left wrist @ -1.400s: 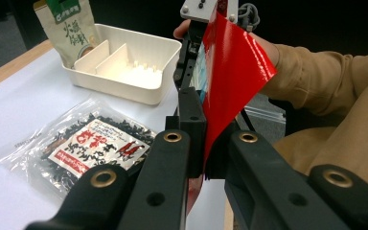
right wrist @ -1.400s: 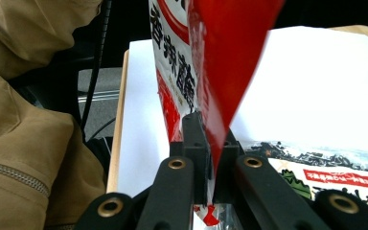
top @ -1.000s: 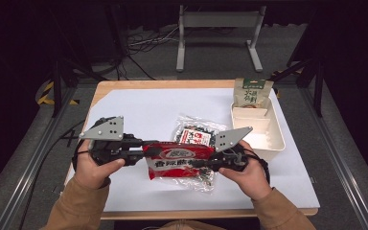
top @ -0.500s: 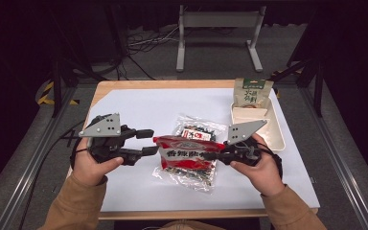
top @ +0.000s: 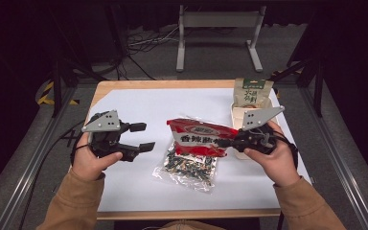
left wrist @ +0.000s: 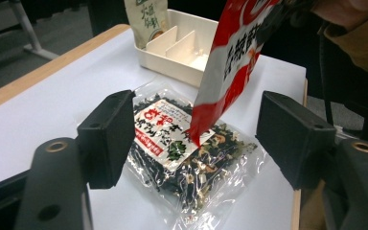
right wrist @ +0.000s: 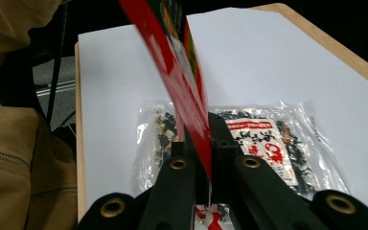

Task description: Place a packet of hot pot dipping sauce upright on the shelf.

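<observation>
White paper covers the counter [top: 124, 103]; in the high view's centre the right hand-held gripper [top: 227, 142] pinches a red packet [top: 199, 138] above a clear seaweed bag [top: 189, 165], while the left hand-held gripper [top: 143, 136], centre left, has just been opening, empty. In the left gripper view its jaws gape around nothing, the red packet hanging upper right. In the right gripper view the jaws clamp the packet's edge at bottom centre.

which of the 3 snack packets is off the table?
The red packet, pinched by the right gripper. The clear seaweed packet lies flat; the green packet stands in the white tray.
</observation>
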`<state>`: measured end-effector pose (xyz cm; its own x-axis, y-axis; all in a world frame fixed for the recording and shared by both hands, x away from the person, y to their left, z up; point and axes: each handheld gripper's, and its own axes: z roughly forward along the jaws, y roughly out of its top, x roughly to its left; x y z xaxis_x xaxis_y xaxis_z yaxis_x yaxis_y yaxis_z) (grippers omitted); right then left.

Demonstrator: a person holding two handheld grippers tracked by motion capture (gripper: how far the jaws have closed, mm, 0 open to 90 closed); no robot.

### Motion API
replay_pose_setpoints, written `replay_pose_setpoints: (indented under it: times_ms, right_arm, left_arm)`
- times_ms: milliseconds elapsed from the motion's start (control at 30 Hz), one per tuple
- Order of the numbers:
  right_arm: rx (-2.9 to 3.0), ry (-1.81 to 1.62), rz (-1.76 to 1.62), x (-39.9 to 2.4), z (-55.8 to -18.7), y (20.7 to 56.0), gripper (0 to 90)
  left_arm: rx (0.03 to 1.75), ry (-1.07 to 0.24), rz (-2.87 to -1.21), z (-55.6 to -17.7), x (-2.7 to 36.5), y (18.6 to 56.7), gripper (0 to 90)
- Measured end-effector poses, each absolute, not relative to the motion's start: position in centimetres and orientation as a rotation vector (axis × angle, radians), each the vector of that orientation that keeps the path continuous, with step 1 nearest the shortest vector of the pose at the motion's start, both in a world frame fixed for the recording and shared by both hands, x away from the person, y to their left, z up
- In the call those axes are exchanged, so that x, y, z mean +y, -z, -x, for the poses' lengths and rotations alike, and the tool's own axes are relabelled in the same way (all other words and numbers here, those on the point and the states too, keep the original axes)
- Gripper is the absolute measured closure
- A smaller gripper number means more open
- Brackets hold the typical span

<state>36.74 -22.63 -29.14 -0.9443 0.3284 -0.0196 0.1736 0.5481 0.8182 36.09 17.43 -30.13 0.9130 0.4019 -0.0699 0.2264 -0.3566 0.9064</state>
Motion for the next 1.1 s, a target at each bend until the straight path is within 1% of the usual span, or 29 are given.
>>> replay_pose_setpoints:
  times_ms: [100,233,267,433,1100]
  right_arm:
    - [2.601,-1.342,-0.444,-23.1,-37.0,28.5,89.1]
    - [2.584,-1.329,-0.472,-23.8,-37.4,27.5,89.1]
    - [2.58,-1.326,-0.475,-23.9,-37.5,27.3,89.2]
    - [2.56,-1.318,-0.499,-24.7,-37.9,26.4,89.1]
    - [2.477,-1.234,-0.637,-28.7,-40.3,24.1,89.1]
  left_arm:
    - [0.47,-0.208,-1.959,-36.5,17.6,30.4,26.2]
    - [0.489,-0.224,-1.958,-37.0,17.8,30.9,20.9]
    - [0.501,-0.209,-1.957,-37.0,17.8,30.9,20.0]
    - [0.519,-0.223,-1.947,-37.3,17.9,31.2,16.7]
    - [0.603,-0.258,-1.968,-38.7,19.2,32.4,13.5]
